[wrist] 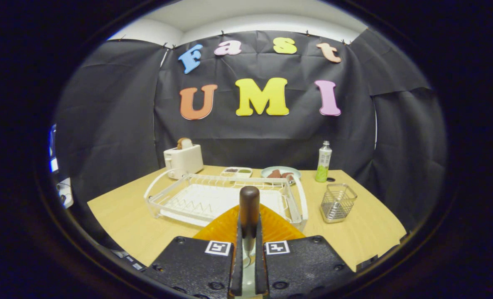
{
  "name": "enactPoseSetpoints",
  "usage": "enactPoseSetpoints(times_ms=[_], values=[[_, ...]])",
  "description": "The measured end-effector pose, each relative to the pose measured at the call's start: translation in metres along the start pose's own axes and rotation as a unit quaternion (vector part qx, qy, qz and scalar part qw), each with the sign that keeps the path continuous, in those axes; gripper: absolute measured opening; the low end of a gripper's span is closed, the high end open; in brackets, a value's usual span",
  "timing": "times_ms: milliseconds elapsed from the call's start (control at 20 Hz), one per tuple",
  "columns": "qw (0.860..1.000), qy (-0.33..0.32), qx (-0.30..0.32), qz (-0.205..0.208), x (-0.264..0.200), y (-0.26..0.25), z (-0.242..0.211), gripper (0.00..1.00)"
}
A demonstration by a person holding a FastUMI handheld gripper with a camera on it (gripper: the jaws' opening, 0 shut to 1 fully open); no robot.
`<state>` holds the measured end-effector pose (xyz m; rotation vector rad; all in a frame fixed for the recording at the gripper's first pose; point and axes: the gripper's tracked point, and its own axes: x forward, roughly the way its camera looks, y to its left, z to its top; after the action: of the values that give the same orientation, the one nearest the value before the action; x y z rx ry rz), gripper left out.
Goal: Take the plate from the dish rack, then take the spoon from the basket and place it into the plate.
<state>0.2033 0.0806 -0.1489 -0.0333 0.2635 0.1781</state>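
The gripper point(249, 236) is closed on the spoon with a dark brown rounded handle point(249, 207); its bowl is hidden between the fingers. The ribbed orange plastic plate point(223, 228) lies just under the jaws, half covered by them, with the white wire dish rack point(196, 199) beyond and the small metal mesh basket point(338, 202) ahead to the right

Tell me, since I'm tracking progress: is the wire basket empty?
Empty: nothing shows through the wire basket, and the gripper is shut on the spoon above the orange plate.
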Motion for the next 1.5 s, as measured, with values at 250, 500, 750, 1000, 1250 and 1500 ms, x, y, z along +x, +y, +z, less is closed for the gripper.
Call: enactPoseSetpoints(times_ms=[250,500,750,1000,1250,1500], values=[[1.0,-0.002,0.002,-0.003,-0.006,0.021,-0.017,0.18],[1.0,-0.001,0.001,-0.013,-0.002,0.028,-0.027,0.19],[1.0,-0.004,0.005,-0.029,-0.002,0.023,-0.024,0.21],[0.997,-0.016,-0.019,-0.073,-0.007,-0.005,-0.005,0.28],[0.992,-0.061,-0.01,-0.106,-0.04,-0.03,0.031,0.75],[0.988,-0.076,-0.022,-0.131,-0.078,-0.039,0.055,1.0]])
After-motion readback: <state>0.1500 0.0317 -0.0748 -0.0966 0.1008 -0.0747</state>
